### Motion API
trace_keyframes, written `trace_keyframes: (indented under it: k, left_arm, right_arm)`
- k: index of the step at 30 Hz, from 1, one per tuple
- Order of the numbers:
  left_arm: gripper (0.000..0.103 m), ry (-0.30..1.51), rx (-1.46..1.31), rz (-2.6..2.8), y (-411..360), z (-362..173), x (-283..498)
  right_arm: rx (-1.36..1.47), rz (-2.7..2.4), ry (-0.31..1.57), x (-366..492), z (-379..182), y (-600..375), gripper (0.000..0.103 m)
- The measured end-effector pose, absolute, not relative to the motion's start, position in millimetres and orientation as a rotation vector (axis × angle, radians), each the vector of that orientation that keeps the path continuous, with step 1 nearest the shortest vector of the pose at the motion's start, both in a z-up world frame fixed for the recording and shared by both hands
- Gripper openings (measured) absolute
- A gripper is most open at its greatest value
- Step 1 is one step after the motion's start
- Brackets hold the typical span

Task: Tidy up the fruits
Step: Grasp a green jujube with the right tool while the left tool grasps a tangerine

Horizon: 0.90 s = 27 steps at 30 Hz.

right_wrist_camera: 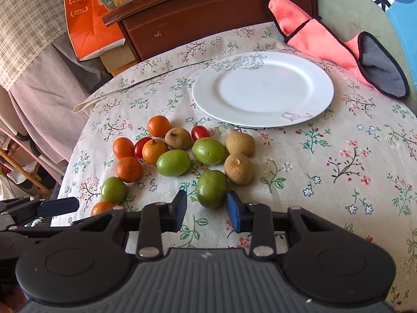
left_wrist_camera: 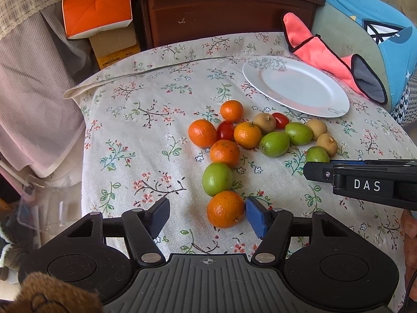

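Several fruits lie loose on the floral cloth: small oranges, green fruits, brown longans and two cherry tomatoes. An empty white plate (left_wrist_camera: 295, 86) sits behind them; it also shows in the right wrist view (right_wrist_camera: 263, 88). My left gripper (left_wrist_camera: 206, 215) is open, with the nearest orange (left_wrist_camera: 225, 209) between its fingers, against the blue right pad. My right gripper (right_wrist_camera: 207, 210) is open around the near end of a green fruit (right_wrist_camera: 211, 188). The right gripper also shows from the side in the left wrist view (left_wrist_camera: 316, 170).
A pink and grey cloth mitt (right_wrist_camera: 338, 49) lies behind the plate. A dark wooden cabinet (left_wrist_camera: 221, 7) and an orange box (left_wrist_camera: 96, 5) stand beyond the table's far edge. The cloth's left edge (left_wrist_camera: 83, 156) drops off to clutter.
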<state>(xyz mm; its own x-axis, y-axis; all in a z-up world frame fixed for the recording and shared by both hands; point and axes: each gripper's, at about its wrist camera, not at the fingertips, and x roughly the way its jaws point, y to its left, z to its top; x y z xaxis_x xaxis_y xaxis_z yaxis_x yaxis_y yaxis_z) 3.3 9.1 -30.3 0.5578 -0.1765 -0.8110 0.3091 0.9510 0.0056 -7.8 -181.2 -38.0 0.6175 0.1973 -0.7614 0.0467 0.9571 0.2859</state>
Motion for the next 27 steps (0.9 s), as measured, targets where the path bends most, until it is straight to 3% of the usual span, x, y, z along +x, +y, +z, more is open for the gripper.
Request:
trace_keyframes:
  k: [3, 10, 27]
  left_arm:
    - [0.054, 0.936, 0.154, -0.292, 7.4, -31.6, 3.7]
    - [0.029, 0.950, 0.135, -0.324, 5.5, -37.0, 3.6]
    - [0.029, 0.883, 0.078, -0.363, 6.4, -23.2, -2.0]
  right_arm:
    - [0.284, 0.083, 0.901, -6.3, -39.0, -180.0, 0.026]
    - [0.264, 0.088, 0.895, -7.4, -38.7, -178.0, 0.026]
    - [0.250, 0.124, 0.877, -15.2, -27.3, -173.9, 0.026]
